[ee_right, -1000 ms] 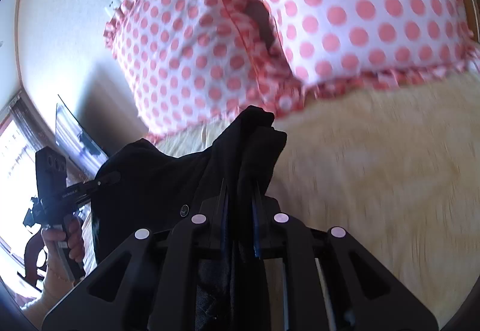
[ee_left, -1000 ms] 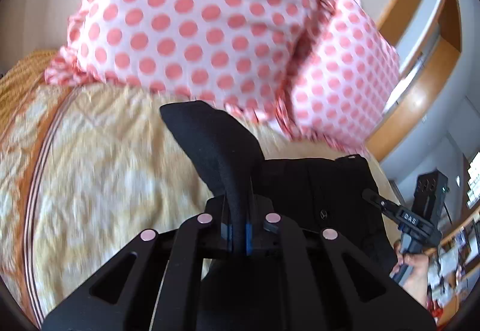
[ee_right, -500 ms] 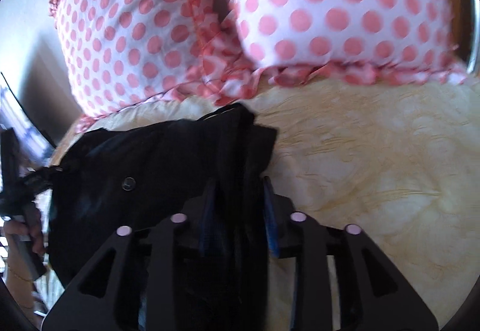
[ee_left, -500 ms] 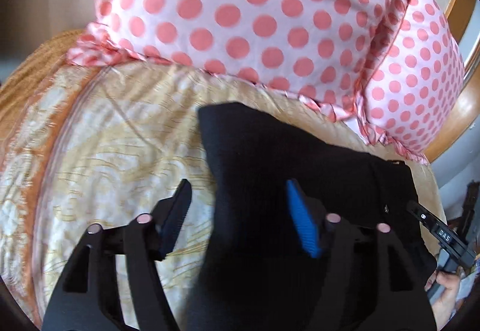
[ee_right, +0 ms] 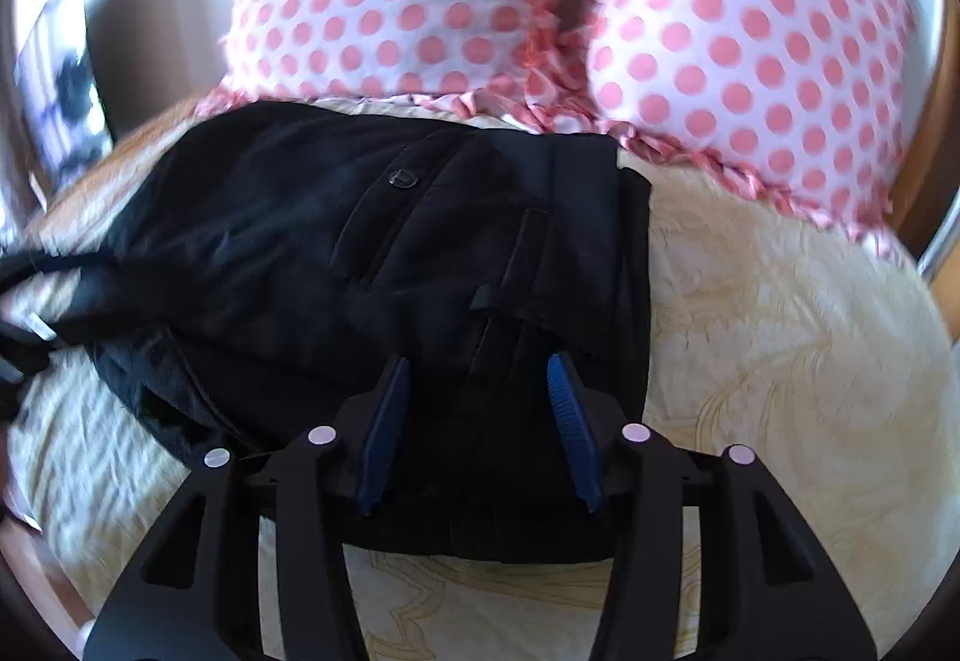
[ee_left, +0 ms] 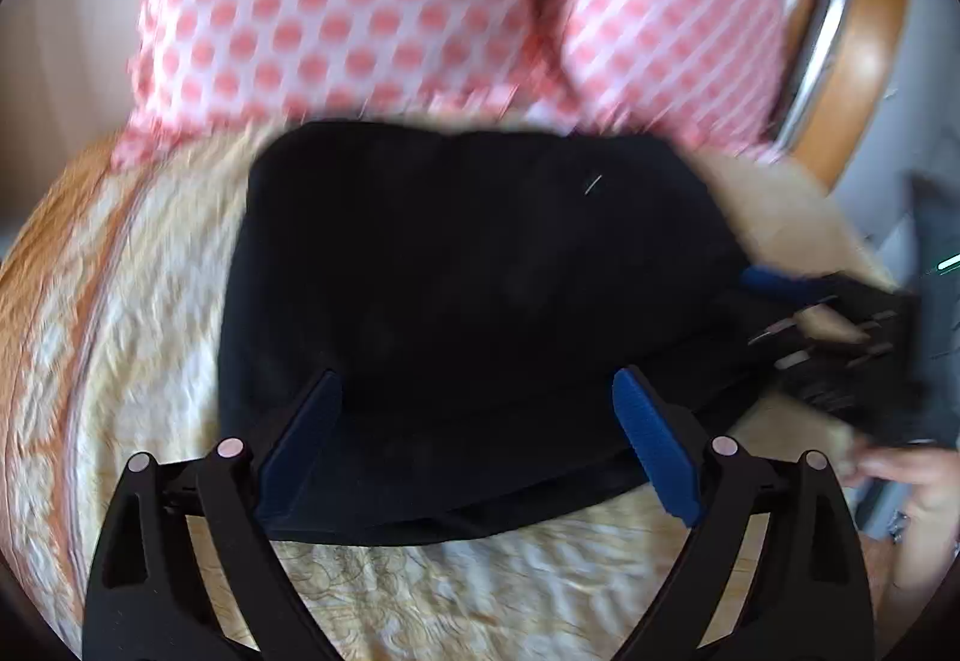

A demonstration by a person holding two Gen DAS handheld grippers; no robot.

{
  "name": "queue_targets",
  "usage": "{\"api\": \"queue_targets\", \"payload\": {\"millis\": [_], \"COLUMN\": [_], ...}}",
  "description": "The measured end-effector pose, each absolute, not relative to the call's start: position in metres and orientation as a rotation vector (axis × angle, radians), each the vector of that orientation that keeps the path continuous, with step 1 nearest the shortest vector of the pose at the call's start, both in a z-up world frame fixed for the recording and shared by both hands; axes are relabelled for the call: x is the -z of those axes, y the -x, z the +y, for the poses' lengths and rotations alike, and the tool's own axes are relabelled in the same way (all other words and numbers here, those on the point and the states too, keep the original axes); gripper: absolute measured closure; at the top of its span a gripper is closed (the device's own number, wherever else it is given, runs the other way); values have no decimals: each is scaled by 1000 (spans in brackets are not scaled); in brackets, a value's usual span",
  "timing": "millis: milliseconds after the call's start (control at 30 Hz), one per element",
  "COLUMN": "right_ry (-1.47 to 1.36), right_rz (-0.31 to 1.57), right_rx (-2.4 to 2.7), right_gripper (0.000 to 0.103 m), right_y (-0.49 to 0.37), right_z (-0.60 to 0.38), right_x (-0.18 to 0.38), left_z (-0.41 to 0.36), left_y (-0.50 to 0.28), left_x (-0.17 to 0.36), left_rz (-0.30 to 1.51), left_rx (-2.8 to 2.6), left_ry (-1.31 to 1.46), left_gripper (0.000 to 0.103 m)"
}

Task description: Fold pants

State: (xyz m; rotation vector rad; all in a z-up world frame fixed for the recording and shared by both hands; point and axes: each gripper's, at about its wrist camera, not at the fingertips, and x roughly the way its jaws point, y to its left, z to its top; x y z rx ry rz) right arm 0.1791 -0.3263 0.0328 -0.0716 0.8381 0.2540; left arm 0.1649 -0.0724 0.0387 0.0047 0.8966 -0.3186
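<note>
While the black pants (ee_right: 384, 253) lie folded on the bed (ee_right: 780, 361) below two dotted pillows (ee_right: 750, 31), my left tongs (ee_left: 477, 421) and right tongs (ee_right: 477, 415) are opening, gripping nothing.

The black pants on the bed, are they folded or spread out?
Folded: the pants lie flat as a compact stack, layered edges visible.

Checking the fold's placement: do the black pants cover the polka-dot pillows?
No, the black pants lie on the cream bedspread below the polka-dot pillows.
</note>
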Motion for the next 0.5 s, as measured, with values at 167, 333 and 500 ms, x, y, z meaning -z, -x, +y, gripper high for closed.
{"api": "queue_targets", "payload": {"millis": [167,333,500], "right_ry": [-6,-133,-151], "right_rz": [824,721,697], "right_rx": [-243,-182,-184], "right_gripper": [51,27,25], "right_y": [-173,-131,-83], "right_z": [-334,-351,-344], "right_x": [-35,-50,-41], "left_z": [-70,-55,-43], "left_y": [-171,-128,-78], "left_x": [-28,-42,-48], "left_rz": [901,806,741], "left_rx": [294,237,188], "left_ry": [30,21,21], "left_gripper": [7,2,2]}}
